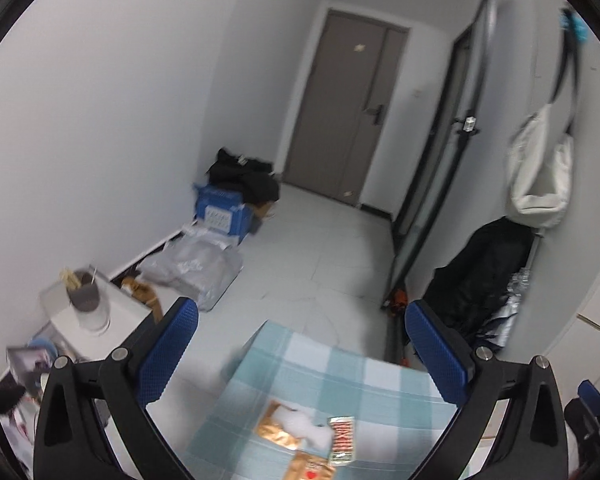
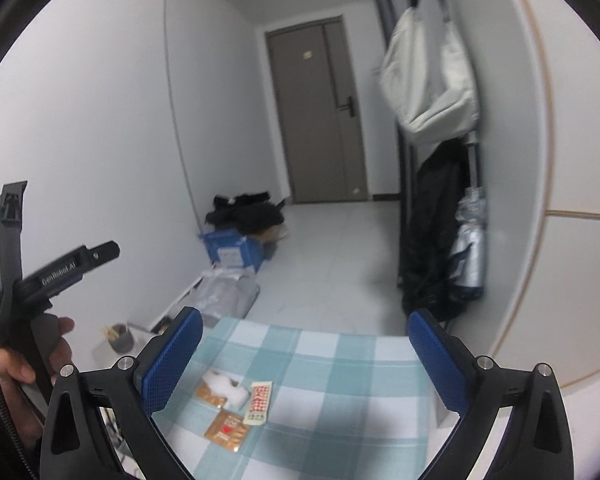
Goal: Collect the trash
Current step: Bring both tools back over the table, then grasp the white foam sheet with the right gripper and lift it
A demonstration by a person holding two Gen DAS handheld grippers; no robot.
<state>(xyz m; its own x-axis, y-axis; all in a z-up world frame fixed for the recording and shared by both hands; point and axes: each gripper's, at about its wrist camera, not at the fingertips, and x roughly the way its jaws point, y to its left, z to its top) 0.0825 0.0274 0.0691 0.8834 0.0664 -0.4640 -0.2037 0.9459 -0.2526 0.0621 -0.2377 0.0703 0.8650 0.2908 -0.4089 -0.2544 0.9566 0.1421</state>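
Both grippers hang above a counter [image 2: 340, 364] covered in a blue-and-white checked cloth, jaws spread wide and empty, with the collecting of trash apparently yet to begin. In the right wrist view, the right gripper [image 2: 304, 356] frames the litter at the lower centre of the frame: a crumpled white tissue [image 2: 227, 387] lying partly over a tan wrapper [image 2: 209, 394], a red-and-white patterned packet [image 2: 260, 403] just to the right of them, and a second tan wrapper with a red heart [image 2: 227, 431] below. All four pieces lie close together on the cloth, none of them between the blue pads or touched by them.

The left wrist view shows the same cluster near the bottom centre of the frame, under the left gripper [image 1: 302, 344], which is likewise released and holds nothing. At the left edge of the right wrist view, a hand [image 2: 40, 360] grips the left tool's handle.

No bin or bag for the trash can be made out with certainty; a grey cup with sticks [image 1: 83, 290] stands on a small white stand at the lower left of the left view, and boxes and bags lie on the floor [image 1: 320, 256] beyond. Judged from this, every piece remains to be picked up and carried off.
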